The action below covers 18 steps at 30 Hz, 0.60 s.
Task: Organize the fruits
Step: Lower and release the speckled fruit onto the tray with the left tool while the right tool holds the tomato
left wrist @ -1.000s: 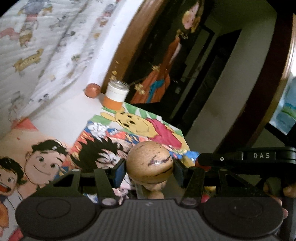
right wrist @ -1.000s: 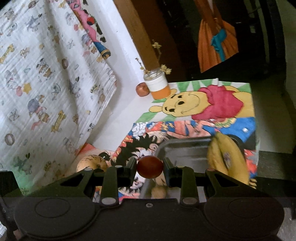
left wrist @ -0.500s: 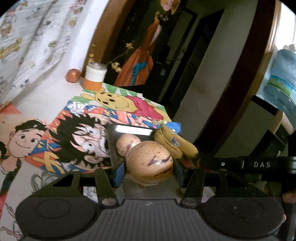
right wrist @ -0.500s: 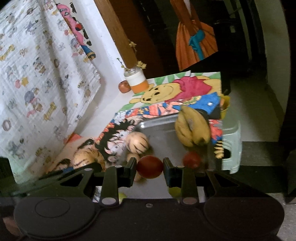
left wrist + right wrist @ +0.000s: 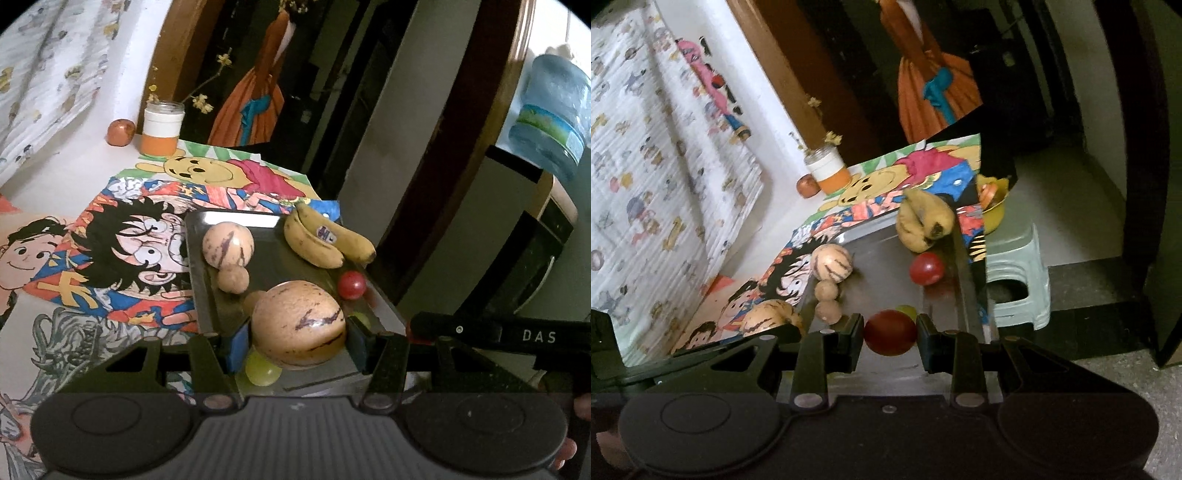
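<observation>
Both hands have swung over the dark metal tray (image 5: 195, 280). Left view: left gripper (image 5: 297, 341) clamps a tan purple-streaked melon (image 5: 299, 328) across its middle; firm, smooth, weighty. Right view: right gripper (image 5: 890, 332) pinches a small red tomato (image 5: 890, 332), soft and easily bruised, above the tray.

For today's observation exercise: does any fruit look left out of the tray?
Yes. One small reddish fruit sits on the table beside the jar, far from the metal tray that holds the bananas and other fruit.
</observation>
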Available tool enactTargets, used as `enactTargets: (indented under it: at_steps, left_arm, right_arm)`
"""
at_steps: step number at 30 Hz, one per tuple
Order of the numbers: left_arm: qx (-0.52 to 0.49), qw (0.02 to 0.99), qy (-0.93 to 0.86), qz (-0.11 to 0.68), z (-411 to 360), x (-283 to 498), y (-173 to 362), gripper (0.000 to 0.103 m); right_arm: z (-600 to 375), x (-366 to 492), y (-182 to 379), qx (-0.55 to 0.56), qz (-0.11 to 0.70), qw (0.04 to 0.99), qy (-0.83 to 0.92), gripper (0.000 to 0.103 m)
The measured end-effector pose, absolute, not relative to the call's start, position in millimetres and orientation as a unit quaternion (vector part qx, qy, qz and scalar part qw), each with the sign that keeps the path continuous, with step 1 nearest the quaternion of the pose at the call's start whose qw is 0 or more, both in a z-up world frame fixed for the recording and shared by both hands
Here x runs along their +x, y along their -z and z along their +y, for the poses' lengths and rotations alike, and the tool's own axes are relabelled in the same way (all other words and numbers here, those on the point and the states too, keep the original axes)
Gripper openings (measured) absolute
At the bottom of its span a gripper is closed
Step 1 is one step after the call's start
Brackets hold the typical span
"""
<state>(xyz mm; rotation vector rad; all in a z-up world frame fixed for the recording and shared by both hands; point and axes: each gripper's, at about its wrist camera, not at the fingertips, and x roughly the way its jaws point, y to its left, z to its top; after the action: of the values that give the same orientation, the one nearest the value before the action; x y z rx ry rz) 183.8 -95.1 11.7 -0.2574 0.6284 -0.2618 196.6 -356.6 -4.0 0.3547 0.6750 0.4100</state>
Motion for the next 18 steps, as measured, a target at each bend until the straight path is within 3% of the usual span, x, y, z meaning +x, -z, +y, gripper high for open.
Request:
enactTargets:
  at_steps: [18]
  left_arm:
    - [-0.074, 0.936, 0.132, 0.319, -112, 185, -3, 0.059]
  right_arm:
    - [-335, 178, 21, 0.075, 0.307, 0.935, -0.161, 0.033]
